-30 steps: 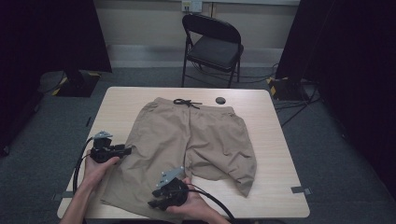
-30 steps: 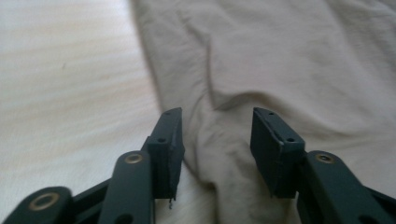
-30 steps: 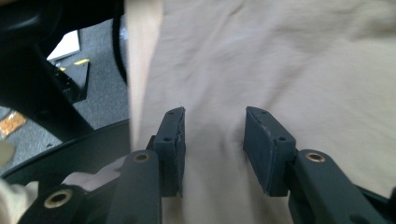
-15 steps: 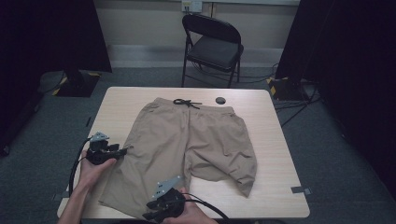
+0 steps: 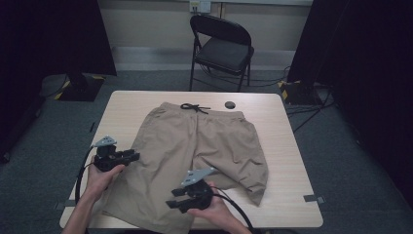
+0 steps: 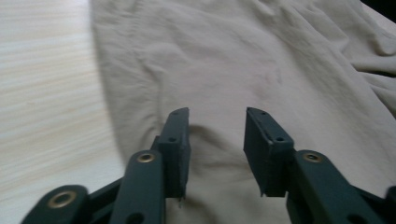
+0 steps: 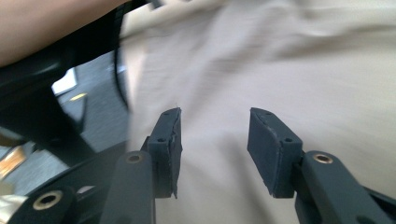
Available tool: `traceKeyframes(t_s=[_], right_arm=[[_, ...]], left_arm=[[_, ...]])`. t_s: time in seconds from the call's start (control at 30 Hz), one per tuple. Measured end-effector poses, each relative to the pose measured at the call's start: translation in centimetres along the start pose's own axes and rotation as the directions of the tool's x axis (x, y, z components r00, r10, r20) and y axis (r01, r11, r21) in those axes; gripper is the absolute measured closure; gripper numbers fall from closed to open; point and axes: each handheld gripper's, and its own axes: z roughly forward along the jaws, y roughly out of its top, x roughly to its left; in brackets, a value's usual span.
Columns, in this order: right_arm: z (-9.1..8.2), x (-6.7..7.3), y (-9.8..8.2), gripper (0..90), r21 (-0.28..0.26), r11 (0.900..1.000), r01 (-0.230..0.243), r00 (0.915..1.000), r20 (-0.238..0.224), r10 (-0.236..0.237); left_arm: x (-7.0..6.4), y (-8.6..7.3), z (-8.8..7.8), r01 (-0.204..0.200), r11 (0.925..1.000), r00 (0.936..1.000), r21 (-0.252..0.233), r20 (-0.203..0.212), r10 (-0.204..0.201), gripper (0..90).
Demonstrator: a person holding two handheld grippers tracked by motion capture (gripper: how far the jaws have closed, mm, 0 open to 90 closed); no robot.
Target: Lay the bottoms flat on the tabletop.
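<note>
1. Pale wood desk [image 5: 122, 105] stands on grey carpet, with a black folding chair [image 5: 221, 48] beyond its far edge, dark curtains at both sides of the room and cables on the floor off the far right corner.
2. Khaki shorts [image 5: 195, 146] lie flat across the middle of the desk, waistband and black drawstring [image 5: 195, 107] toward the far edge, one leg reaching the near edge; a small black disc [image 5: 230, 104] sits on the desk just beyond the waistband.
3. Left gripper [image 5: 131, 156] sits at the shorts' left hem by the left edge; its jaws have just been closing, yet stand apart over the cloth and grip nothing.
4. Right gripper [image 5: 176, 202] hovers over the near leg by the near edge; its jaws have just been opening, with only cloth below them, nothing held.
5. Against the frame half a second back, the right gripper has come up and farther from the near edge; the shorts lie unchanged.
</note>
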Motion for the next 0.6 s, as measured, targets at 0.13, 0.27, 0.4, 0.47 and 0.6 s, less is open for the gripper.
traceKeyframes(t_s=[0.13, 0.27, 0.4, 0.47, 0.6], right_arm=[[-3.1, -2.0, -1.5, 56.5, -0.009, 0.999, -0.038, 0.9951, 0.091, 0.038], [-5.8, -3.9, -3.5, 55.1, 0.001, 0.996, -0.087, 0.9788, 0.186, 0.085], [-8.1, -5.4, -5.1, 51.9, -0.008, 0.992, -0.123, 0.9568, 0.265, 0.121], [-8.9, -6.0, -5.8, 49.1, -0.010, 0.991, -0.131, 0.9471, 0.294, 0.128], [-9.4, -6.8, -6.5, 47.1, -0.007, 0.991, -0.137, 0.9339, 0.333, 0.132]], left_arm=[[-0.8, -0.3, 1.0, -0.022, 0.9994, 0.9997, 0.026, 0.007, 0.022, 62.0], [-1.2, -0.6, 1.4, -0.050, 0.9976, 0.9987, 0.048, -0.009, 0.051, 60.3], [-1.3, -1.0, 1.7, -0.068, 0.9948, 0.9966, 0.075, -0.041, 0.071, 57.2], [-1.2, -1.2, 1.9, -0.056, 0.9943, 0.9971, 0.091, -0.046, 0.060, 54.3], [-1.3, -1.2, 2.0, -0.066, 0.9937, 0.9965, 0.091, -0.046, 0.070, 50.4]])
